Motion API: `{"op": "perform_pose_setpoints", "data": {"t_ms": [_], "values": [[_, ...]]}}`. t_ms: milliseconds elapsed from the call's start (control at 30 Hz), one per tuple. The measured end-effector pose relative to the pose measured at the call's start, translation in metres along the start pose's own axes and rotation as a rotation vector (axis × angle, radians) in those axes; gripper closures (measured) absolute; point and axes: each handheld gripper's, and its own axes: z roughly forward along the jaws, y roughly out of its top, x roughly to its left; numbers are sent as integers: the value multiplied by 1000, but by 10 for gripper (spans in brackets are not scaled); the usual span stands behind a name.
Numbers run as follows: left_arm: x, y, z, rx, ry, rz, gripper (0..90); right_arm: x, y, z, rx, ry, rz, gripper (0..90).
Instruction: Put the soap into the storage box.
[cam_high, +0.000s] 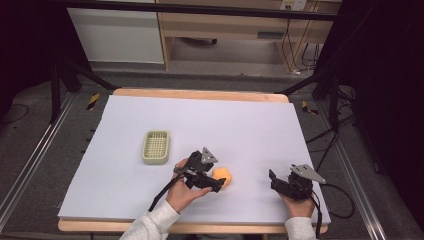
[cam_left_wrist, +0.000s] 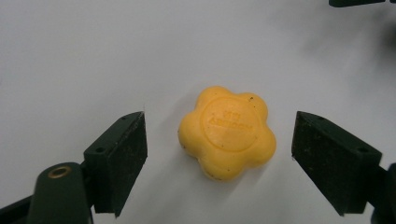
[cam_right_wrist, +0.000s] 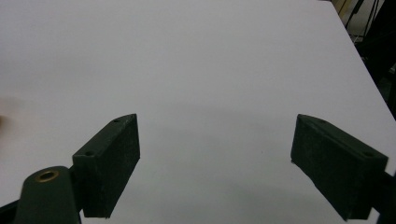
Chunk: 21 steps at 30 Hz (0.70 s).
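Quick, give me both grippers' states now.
Left gripper: open, jaws either side of the yellow flower-shaped soap, not touching it.
Right gripper: open, holding nothing.

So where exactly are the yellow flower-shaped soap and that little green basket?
yellow flower-shaped soap (cam_left_wrist: 227, 132), left gripper view, on its round stamped top face.
green basket (cam_high: 156, 146), high view, on the slatted floor inside its rim.

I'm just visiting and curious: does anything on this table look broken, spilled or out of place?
Nothing stands out. The yellow flower-shaped soap lies flat on the white table between the open left gripper jaws, carrying only a few dark specks. The green basket sits upright.
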Motion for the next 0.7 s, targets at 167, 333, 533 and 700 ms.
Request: {"op": "perform_pose_setpoints", "data": {"t_ms": [167, 333, 533, 700], "values": [[-3, 1, 7, 16, -1, 1, 174, 0, 0, -1, 0, 2, 6, 159], [-6, 1, 12, 25, 6, 5, 164, 0, 0, 0, 2, 4, 2, 161], [-6, 0, 19, 54, 3, 8, 156, 0, 0, 0, 4, 5, 1, 164], [-8, -1, 25, 63, 1, 3, 156, 0, 0, 0, 8, 6, -1, 165]]}}
